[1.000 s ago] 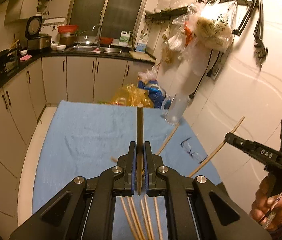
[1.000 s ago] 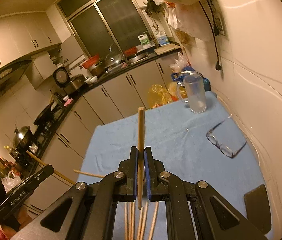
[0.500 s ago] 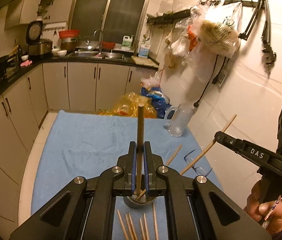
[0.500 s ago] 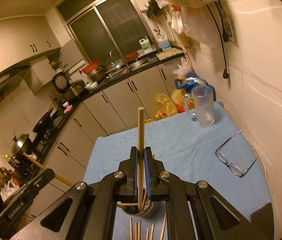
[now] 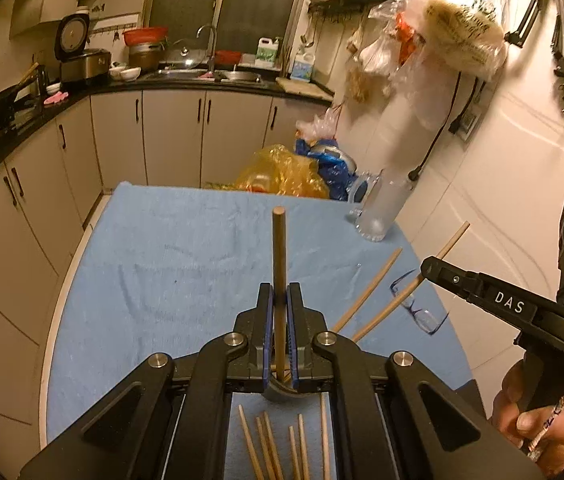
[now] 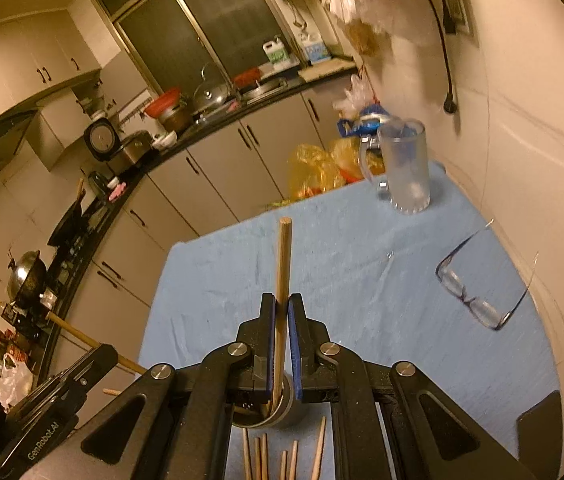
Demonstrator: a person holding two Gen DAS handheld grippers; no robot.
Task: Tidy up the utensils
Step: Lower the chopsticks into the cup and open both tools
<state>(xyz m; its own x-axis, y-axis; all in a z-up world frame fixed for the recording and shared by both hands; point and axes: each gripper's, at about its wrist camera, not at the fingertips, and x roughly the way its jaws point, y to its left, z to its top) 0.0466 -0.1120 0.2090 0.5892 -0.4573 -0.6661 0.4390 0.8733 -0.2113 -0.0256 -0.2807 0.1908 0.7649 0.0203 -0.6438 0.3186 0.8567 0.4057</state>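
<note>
My left gripper (image 5: 279, 300) is shut on a wooden chopstick (image 5: 279, 256) that stands upright, its lower end over a metal cup (image 5: 280, 392) just below the jaws. My right gripper (image 6: 281, 312) is shut on another chopstick (image 6: 283, 260), its lower end at the rim of the same metal cup (image 6: 278, 412). The right gripper also shows at the right of the left wrist view (image 5: 434, 270), holding its chopstick slanted. Another chopstick (image 5: 370, 290) leans out of the cup. Several loose chopsticks (image 5: 282, 444) lie on the blue cloth below the cup.
A blue cloth (image 5: 186, 248) covers the table. A frosted glass mug (image 6: 404, 168) stands at the far right corner. Glasses (image 6: 470, 300) lie near the right wall. Plastic bags (image 5: 282, 172) sit beyond the table's far edge. Kitchen cabinets (image 5: 170, 136) run along the left and back.
Both grippers have drawn back and lowered toward the metal cup, each still holding its chopstick. The cup has come into view under the jaws and the chopstick ends now reach it.
</note>
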